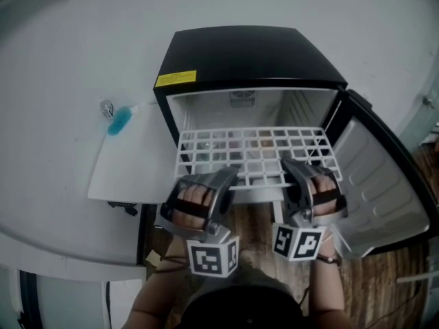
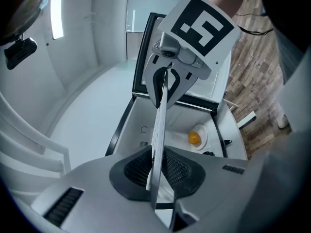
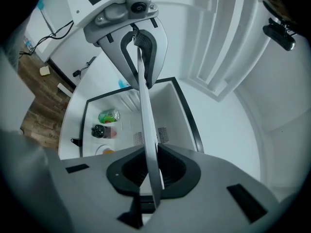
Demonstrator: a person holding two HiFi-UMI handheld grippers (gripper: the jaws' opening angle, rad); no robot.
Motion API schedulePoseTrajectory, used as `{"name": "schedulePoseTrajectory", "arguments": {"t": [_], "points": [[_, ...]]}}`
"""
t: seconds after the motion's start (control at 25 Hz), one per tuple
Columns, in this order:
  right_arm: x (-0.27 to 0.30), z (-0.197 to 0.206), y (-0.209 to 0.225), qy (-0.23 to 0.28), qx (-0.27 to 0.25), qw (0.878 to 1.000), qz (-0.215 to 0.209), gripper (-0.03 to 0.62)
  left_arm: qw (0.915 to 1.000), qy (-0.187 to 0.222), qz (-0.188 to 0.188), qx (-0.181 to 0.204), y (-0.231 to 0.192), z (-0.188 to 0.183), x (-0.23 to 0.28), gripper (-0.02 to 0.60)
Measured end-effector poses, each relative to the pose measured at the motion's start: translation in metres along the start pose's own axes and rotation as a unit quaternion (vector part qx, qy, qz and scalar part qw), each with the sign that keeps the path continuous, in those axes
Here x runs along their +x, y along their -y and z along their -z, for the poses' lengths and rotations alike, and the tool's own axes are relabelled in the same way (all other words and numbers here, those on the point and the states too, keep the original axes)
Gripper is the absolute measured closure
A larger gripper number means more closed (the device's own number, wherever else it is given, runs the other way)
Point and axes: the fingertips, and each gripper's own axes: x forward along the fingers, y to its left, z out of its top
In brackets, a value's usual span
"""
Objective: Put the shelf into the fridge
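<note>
A white wire shelf (image 1: 254,153) lies level, its far part inside the open black fridge (image 1: 240,53) and its near edge sticking out the front. My left gripper (image 1: 230,175) is shut on the shelf's near edge at the left. My right gripper (image 1: 291,163) is shut on that edge at the right. In the left gripper view the shelf (image 2: 159,130) runs edge-on between my pads (image 2: 182,169) towards the right gripper (image 2: 167,79). The right gripper view shows the shelf (image 3: 146,125) the same way, pinched between the pads (image 3: 170,171).
The fridge door (image 1: 384,197) hangs open to the right. Below the shelf, inside, are a green can (image 3: 109,115), a dark jar (image 3: 99,131) and a plate with something orange (image 2: 194,138). A white panel (image 1: 130,163) and a blue item (image 1: 119,120) lie at the left. Wooden floor (image 1: 257,221) is underfoot.
</note>
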Motion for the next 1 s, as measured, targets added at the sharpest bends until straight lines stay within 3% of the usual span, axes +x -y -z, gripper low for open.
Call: {"name": "schedulePoseTrajectory", "arguments": {"t": [1.0], "points": [[0.043, 0.014, -0.008, 0.012, -0.009, 1.000, -0.008, 0.557, 0.9999, -0.007, 0.010, -0.002, 0.006, 0.013, 0.039, 0.533]]}}
